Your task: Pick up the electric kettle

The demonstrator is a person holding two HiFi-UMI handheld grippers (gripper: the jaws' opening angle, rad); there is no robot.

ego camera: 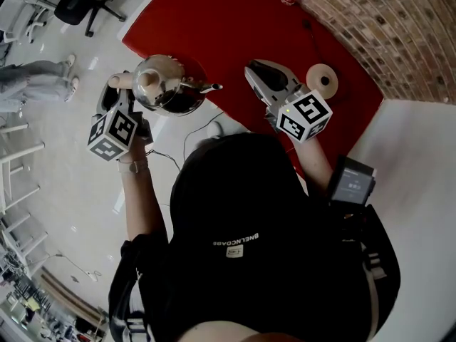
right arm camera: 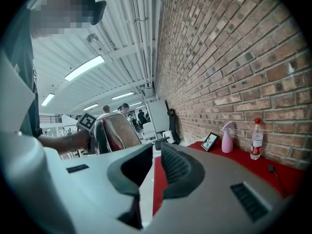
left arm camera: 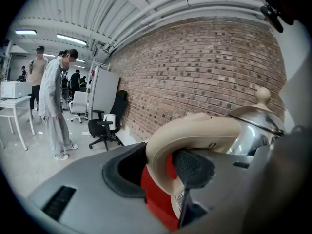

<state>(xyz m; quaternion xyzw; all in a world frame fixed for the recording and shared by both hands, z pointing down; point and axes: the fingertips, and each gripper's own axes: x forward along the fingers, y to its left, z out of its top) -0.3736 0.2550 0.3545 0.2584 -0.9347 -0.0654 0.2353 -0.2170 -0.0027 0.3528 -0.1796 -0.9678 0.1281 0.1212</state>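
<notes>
Electric kettle (ego camera: 167,85) off its base (ego camera: 322,80), L gripper (left arm camera: 160,168) jaws clamped on handle (left arm camera: 195,130), R gripper (right arm camera: 153,172) jaws empty, slightly apart: pick-up looks done.

1. Left gripper (ego camera: 122,95): sits just left of the electric kettle (ego camera: 171,84) in the head view. Its jaws are closed on the kettle's cream handle (left arm camera: 195,130), which passes between the two pads. The ribbed pad lies under the handle's arch.
2. Left marker cube (ego camera: 112,134): on the near side of the kettle, towards the person. The left forearm (ego camera: 142,198) runs out to it nearly straight. The wrist carries a pale band (ego camera: 133,166).
3. Right gripper (ego camera: 251,68): right of the kettle and clear of it, pointing away from the person. Its jaws stand a narrow gap apart with nothing between them.
4. Right marker cube (ego camera: 305,116): behind that gripper. The right forearm (ego camera: 313,159) rises to it from the body.
</notes>
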